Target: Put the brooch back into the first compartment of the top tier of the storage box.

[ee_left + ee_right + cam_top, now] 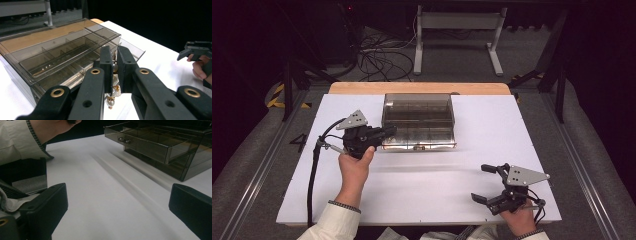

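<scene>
The left tongs are clenched on a gold-and-pearl string of jewellery, just short of the smoky clear-plastic drawer box. Next, I judge, comes lowering it into the pulled-out drawer. The right tongs rest released, well apart.

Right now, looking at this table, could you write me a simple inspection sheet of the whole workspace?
Surface: white table top, wooden strip along its far edge.
Job's things: smoky clear drawer box, a drawer pulled partly out; pearl-and-gold jewellery piece pinched in the left tool.
Clutter: nothing seen.
Grippers: left tool shut on the jewellery piece at the box's front left; right tool open, near the front right of the table top.
Cables: black cable trails from the left tool; loose cables on the floor behind.
Surroundings: dark room, grey metal frame beyond.
</scene>
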The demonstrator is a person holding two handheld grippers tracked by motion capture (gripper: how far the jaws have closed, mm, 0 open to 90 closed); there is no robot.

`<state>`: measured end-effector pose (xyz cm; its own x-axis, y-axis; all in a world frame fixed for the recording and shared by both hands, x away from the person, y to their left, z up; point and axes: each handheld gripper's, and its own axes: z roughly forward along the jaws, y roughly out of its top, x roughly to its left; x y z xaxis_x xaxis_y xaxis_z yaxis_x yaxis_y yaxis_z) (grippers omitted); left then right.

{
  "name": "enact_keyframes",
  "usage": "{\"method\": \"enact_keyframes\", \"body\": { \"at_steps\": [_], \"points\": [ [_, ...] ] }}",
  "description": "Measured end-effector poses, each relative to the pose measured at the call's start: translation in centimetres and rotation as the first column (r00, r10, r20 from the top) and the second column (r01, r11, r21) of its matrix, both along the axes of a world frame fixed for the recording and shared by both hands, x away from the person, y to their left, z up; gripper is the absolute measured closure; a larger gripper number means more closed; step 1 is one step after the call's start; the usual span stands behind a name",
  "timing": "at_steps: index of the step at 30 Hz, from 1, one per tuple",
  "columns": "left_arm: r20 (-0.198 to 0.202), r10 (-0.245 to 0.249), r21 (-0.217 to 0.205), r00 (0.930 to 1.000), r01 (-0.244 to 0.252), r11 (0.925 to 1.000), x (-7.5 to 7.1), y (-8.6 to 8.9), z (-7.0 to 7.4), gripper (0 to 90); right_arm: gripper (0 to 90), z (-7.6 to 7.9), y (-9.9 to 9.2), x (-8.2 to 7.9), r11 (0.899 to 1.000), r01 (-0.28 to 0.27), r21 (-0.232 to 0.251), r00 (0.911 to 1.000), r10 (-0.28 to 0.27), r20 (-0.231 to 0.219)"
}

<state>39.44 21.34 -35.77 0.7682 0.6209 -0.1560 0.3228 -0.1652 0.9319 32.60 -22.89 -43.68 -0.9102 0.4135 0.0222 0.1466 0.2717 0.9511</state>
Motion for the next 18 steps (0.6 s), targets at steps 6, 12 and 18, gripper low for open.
{"method": "enact_keyframes", "body": {
  "at_steps": [6, 12, 18],
  "points": [
    [-0.012, 0.025, 0.017, 0.9996, -0.025, 0.9995, 0.5, -0.3, -0.6, 84.0, 2.9, 0.0, -0.1, -0.1, 1.000, 0.001, 0.000, 1.0000, -0.001, 0.005],
    [-0.008, 0.037, 0.020, 0.9993, -0.037, 0.9991, 1.2, -0.6, -1.1, 84.0, 2.9, 0.0, 0.0, -0.1, 1.000, -0.002, -0.002, 1.0000, 0.002, 0.003],
    [-0.026, 0.045, 0.016, 0.9987, -0.044, 0.9989, 1.5, -0.7, -1.4, 83.9, 2.9, 0.0, 0.0, 0.0, 1.000, -0.001, -0.003, 1.0000, 0.001, 0.001]
  ]
}}
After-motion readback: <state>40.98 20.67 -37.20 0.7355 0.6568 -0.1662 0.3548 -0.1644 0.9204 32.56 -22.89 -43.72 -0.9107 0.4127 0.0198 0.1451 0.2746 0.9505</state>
